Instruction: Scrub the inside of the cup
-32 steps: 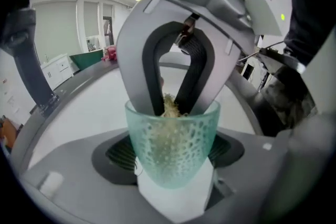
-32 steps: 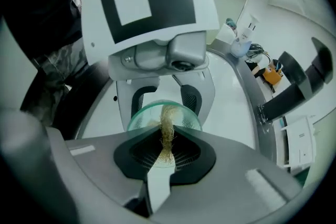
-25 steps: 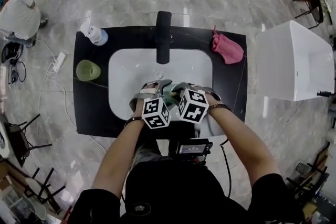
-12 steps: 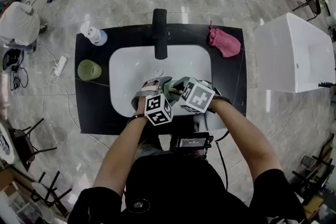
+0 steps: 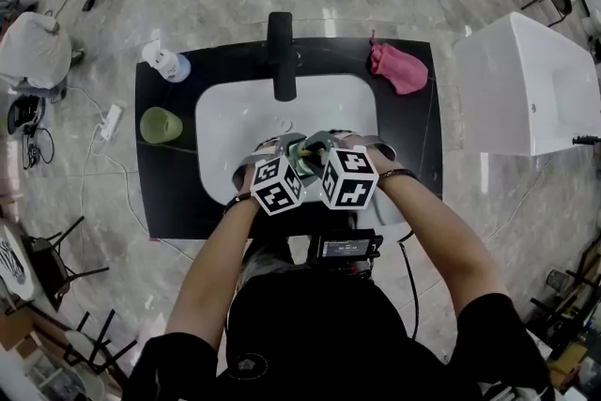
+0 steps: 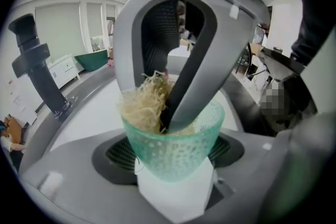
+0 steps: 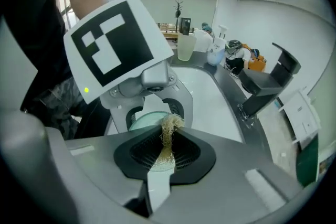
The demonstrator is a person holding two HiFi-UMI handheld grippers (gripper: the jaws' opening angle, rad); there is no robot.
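1. Head view: over the sink in the bench, both hands have kept their place. Only the right wrist has rolled.
2. Left tongs stay clamped around the teal cup, held above the basin.
3. Right tongs pinch the fibre scrubber down inside the cup. That twist suggests the scrubbing is under way.

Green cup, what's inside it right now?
A straw-coloured fibre scrubber and the tips of the right claw pinching it sit inside the green cup. The cup's bottom is covered by them.
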